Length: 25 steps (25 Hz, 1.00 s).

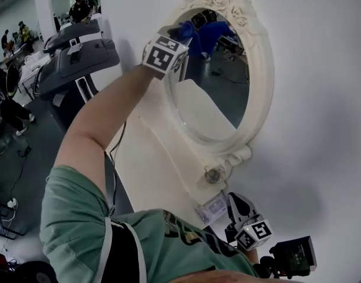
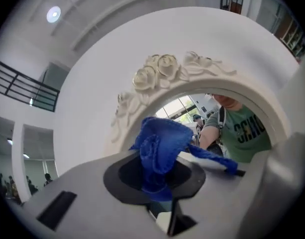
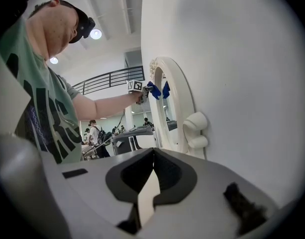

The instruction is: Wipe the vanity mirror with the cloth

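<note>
Cloth (image 2: 159, 148), blue, bunched: pinched between the fingers of your left gripper (image 2: 161, 185), its loose end just ahead of the fingertips, at the upper edge of the vanity mirror (image 1: 212, 87), right under the rose-carved frame (image 2: 164, 71). Right gripper (image 3: 151, 180): you hold it well below the mirror's base, fingers pressed together, nothing between them. White wall (image 1: 321, 99): behind the mirror.

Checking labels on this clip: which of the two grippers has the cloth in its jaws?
The left gripper, raised at the top of the vanity mirror, jaws shut on the blue cloth; the right gripper is shut on nothing.
</note>
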Available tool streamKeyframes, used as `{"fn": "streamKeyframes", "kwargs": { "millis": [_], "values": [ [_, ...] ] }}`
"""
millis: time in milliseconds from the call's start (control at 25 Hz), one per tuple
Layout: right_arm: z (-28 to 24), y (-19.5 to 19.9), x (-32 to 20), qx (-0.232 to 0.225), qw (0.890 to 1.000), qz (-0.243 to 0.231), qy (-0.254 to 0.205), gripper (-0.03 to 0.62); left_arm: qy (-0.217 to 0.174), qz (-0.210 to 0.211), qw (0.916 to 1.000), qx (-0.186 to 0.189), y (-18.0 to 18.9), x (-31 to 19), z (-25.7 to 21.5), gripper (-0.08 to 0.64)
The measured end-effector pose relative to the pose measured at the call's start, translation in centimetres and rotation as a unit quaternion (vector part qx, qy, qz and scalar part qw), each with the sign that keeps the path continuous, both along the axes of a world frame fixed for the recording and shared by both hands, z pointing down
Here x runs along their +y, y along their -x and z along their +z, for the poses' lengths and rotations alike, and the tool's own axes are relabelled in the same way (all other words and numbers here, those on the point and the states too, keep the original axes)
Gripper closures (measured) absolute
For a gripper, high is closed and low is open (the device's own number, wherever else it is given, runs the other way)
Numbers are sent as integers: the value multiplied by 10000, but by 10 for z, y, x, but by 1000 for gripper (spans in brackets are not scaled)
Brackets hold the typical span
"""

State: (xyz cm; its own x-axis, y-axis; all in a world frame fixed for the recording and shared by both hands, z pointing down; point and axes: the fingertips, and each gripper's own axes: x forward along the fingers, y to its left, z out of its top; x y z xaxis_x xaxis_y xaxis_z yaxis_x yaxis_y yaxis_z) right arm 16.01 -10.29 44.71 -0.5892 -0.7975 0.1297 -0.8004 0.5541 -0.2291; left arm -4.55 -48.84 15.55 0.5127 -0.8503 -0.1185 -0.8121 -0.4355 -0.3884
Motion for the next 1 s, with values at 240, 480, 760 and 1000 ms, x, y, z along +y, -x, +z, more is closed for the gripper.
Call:
{"fn": "streamKeyframes", "kwargs": {
  "millis": [240,480,760,1000],
  "values": [
    [-4,-5,0,-89,9999,80,-59,580,95,-509,9976,-464,-1,-38,-40,480],
    [-2,-15,2,-221,9996,192,-60,580,121,-711,9935,-880,-17,-48,-39,482],
    [0,-15,0,-224,9996,163,-64,580,54,-623,9921,-1086,-17,-48,-42,482],
    [4,-5,5,-82,9999,60,76,580,34,-490,9853,-1638,-39,-16,0,483]
  ]
}}
